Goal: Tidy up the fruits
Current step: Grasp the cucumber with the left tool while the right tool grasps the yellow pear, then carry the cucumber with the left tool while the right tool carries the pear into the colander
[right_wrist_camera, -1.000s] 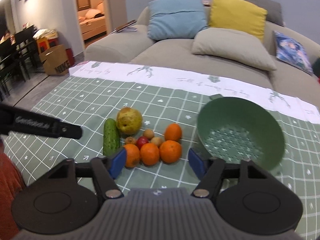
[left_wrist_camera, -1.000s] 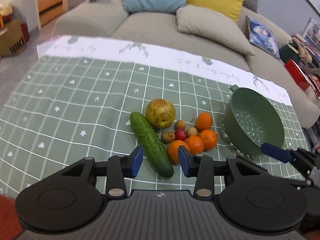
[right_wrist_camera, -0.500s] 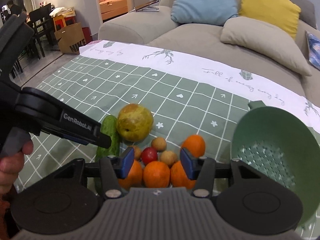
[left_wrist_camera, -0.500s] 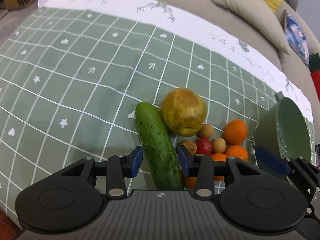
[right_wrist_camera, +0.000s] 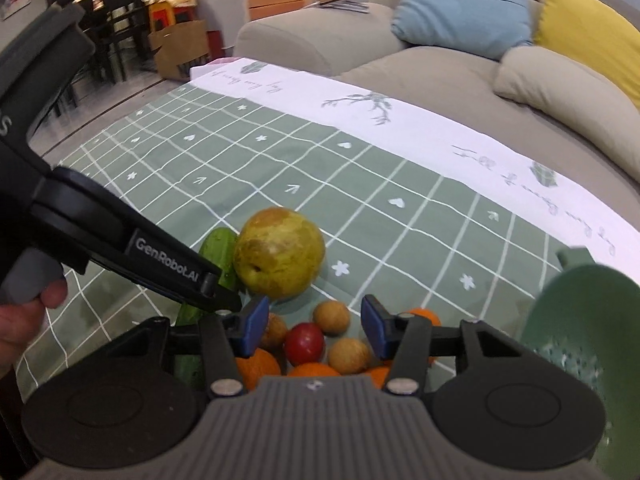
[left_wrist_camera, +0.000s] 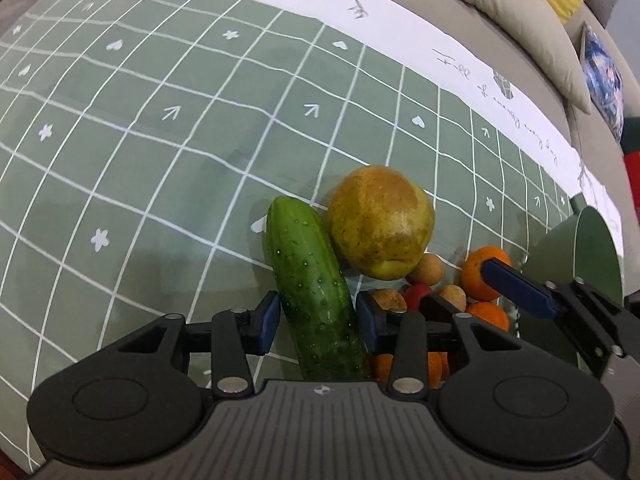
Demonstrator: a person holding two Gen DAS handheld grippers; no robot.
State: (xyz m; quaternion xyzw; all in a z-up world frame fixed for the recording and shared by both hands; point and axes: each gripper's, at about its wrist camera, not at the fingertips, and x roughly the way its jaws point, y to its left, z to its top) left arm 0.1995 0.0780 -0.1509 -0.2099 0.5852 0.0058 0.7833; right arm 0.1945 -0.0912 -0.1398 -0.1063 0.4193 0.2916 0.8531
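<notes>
Step in hand, as judged: pick-up of the long bumpy green cucumber point(left_wrist_camera: 316, 288). Left tool point(left_wrist_camera: 318, 318) is open, pads either side of the cucumber's near half, not visibly pressing. Right tool point(right_wrist_camera: 311, 326) is open too, empty, poised over the small red round fruit point(right_wrist_camera: 305, 343) and the oranges.

The cucumber lies on the green grid-patterned tabletop point(left_wrist_camera: 160, 152), touching the big yellow-green russeted pear point(left_wrist_camera: 380, 222) on its right. Skin looks firm, slick.

Next: close squarely, lift clear of the pear, carry right to the green perforated plastic colander point(right_wrist_camera: 576, 344).
</notes>
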